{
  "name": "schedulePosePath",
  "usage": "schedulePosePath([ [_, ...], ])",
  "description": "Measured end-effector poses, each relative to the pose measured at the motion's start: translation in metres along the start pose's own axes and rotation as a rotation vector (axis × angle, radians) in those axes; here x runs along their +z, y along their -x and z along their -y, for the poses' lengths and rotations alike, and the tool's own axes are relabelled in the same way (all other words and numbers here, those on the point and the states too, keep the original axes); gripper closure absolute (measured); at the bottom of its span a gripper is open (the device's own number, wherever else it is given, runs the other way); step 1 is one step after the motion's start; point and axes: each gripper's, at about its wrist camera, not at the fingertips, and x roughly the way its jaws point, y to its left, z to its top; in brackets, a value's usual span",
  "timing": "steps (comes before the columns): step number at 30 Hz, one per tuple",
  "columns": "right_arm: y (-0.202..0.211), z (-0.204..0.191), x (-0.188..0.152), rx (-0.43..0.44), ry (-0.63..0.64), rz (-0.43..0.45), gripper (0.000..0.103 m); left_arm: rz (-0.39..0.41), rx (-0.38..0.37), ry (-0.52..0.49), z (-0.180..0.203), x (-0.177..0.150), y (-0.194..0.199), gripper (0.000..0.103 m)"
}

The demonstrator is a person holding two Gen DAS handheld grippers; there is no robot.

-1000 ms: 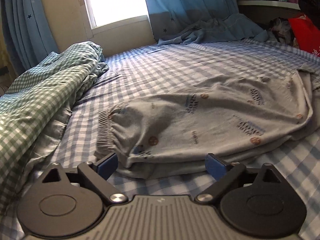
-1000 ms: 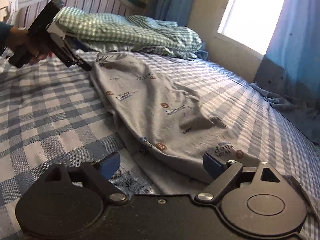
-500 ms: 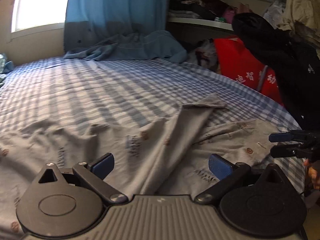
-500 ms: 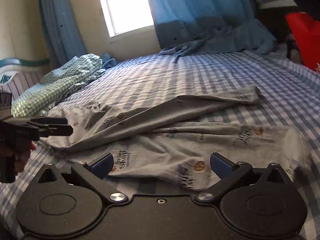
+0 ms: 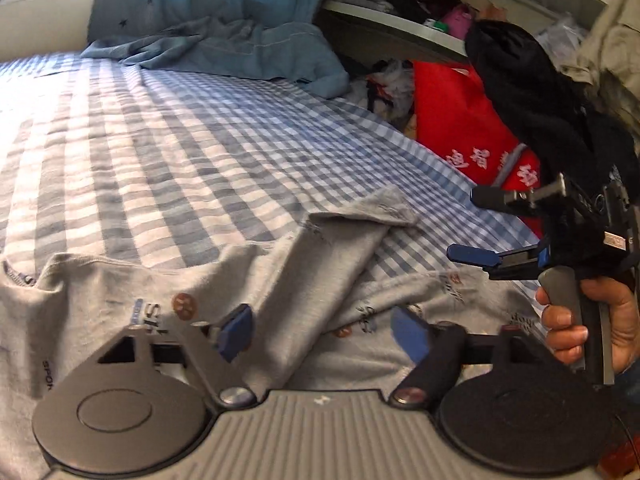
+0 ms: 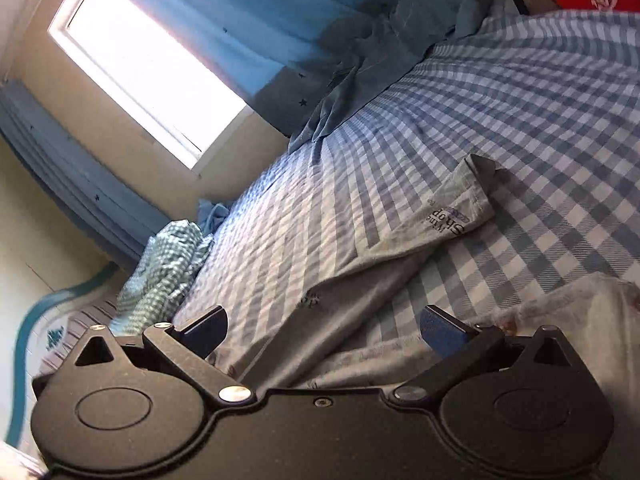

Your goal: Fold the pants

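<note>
Bed [image 5: 168,128]: blue-and-white checked sheet; wide bare room on the window side, its edge near the red bag [image 5: 460,136].
Curtain [image 6: 304,40]: blue, its hem pooled on the bed's far corner.
Pants [image 5: 304,280]: grey printed pair on the near part of the bed; legs splayed apart, one cuff [image 6: 472,192] angled off. Judged early: legs not yet brought together, folds all left.
Quilt [image 6: 168,264]: green check, bunched by the headboard, well apart.
Right gripper [image 5: 460,226]: fingers wide apart, over the leg ends, holding nothing.
Left gripper [image 5: 320,332]: fingers just been closing, a ridge of pants between them, not seen pressing.
</note>
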Motion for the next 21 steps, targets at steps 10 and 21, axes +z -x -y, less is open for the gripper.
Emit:
schedulePosePath([
  [10,-0.063,0.022,0.023,0.034,-0.287,-0.052,0.023,-0.110,0.016,0.049,-0.010,0.003,-0.011,0.068],
  [21,-0.086,0.034,0.031,-0.138,-0.353,0.000,0.054,-0.062,0.162,-0.175,0.015,0.001,0.002,0.057],
])
